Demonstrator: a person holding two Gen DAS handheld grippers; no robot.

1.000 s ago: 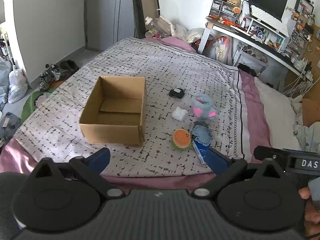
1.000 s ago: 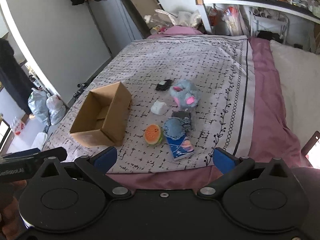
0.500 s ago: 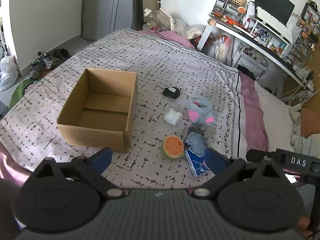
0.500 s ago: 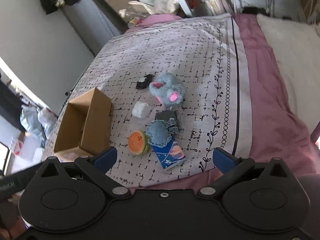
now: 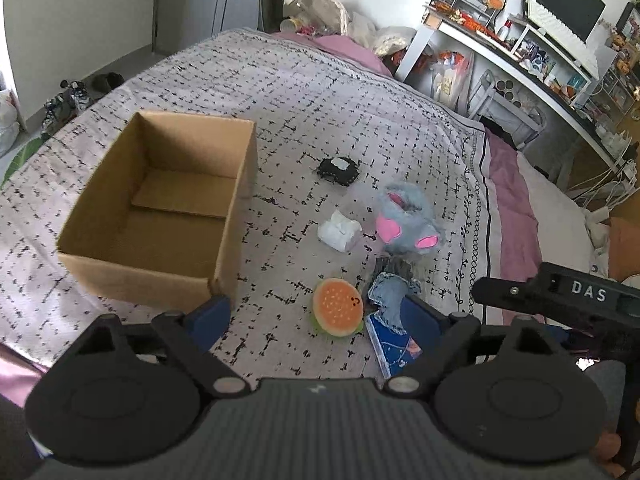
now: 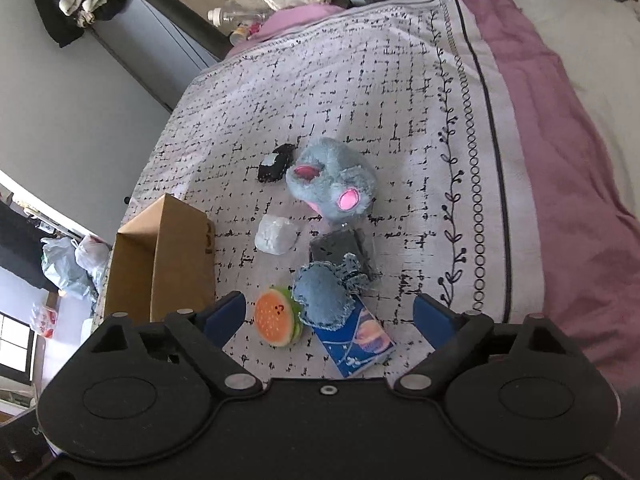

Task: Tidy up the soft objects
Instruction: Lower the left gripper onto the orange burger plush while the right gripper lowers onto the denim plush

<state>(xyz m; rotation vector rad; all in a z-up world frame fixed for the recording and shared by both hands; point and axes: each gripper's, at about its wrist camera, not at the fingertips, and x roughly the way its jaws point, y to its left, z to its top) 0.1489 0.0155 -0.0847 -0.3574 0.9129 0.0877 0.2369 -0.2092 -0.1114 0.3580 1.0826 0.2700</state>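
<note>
An open, empty cardboard box [image 5: 160, 208] [image 6: 160, 264] sits on the patterned bedspread. Right of it lie a plush burger [image 5: 338, 312] [image 6: 278, 322], a denim pouch [image 5: 390, 292] [image 6: 326, 300] on a blue booklet [image 5: 396, 348] [image 6: 354, 344], a white soft lump [image 5: 340, 234] [image 6: 276, 234], a grey plush mouse with pink ears [image 5: 406, 224] [image 6: 332, 184], a grey item [image 6: 340, 246] and a black item [image 5: 338, 170] [image 6: 274, 166]. My left gripper [image 5: 316, 314] is open above the burger. My right gripper [image 6: 330, 318] is open over the burger and pouch. Both are empty.
The bedspread [image 5: 320, 92] covers a bed with a pink sheet [image 6: 560, 128] along the right side. A cluttered white desk [image 5: 520, 48] with a monitor stands beyond. Shoes and bags lie on the floor [image 5: 72, 96] at left.
Both grippers have moved forward and down toward the pile of soft things, which now looks larger. Both jaws stay open. Nothing on the bed has moved.
</note>
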